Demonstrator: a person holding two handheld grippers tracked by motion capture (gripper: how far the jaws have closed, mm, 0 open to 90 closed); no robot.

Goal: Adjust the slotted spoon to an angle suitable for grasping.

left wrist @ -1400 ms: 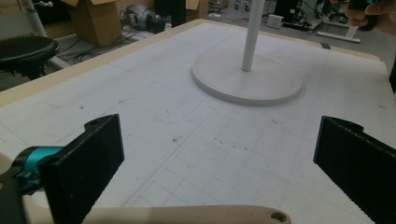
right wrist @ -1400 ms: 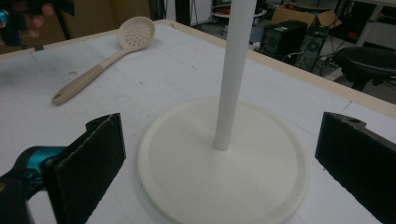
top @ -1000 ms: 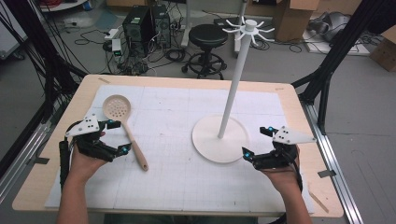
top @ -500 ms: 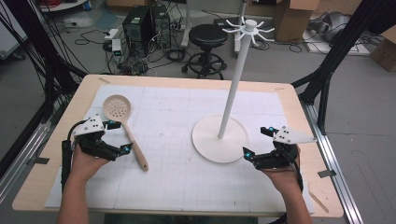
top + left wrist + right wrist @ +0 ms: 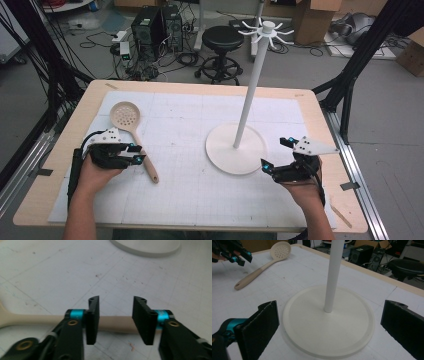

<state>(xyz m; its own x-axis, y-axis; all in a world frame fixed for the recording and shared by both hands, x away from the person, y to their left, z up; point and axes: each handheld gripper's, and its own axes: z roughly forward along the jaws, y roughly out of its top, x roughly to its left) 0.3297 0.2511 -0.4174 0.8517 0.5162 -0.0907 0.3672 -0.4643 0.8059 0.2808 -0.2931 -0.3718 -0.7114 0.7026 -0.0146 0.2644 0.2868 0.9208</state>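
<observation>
A beige slotted spoon (image 5: 125,116) lies on the white mat at the left, its handle (image 5: 145,157) pointing toward me. My left gripper (image 5: 136,153) hovers right beside that handle. Its jaws have just been closing but still stand apart. In the left gripper view the handle (image 5: 37,320) runs crosswise just beyond the left gripper (image 5: 115,320), and neither pad presses on it. My right gripper (image 5: 275,153) rests wide open beside the white stand's round base (image 5: 225,150). Nothing sits between the pads of my right gripper (image 5: 332,315).
The stand's tall pole (image 5: 248,100) rises from the base and ends in a ring of hooks (image 5: 266,31). The spoon (image 5: 262,267) and the left gripper (image 5: 237,255) show far off in the right gripper view. A wooden rim (image 5: 95,100) borders the mat.
The left gripper's jaws are visibly narrower than before, and that hand has edged closer to the spoon handle. The right hand has stayed put.
</observation>
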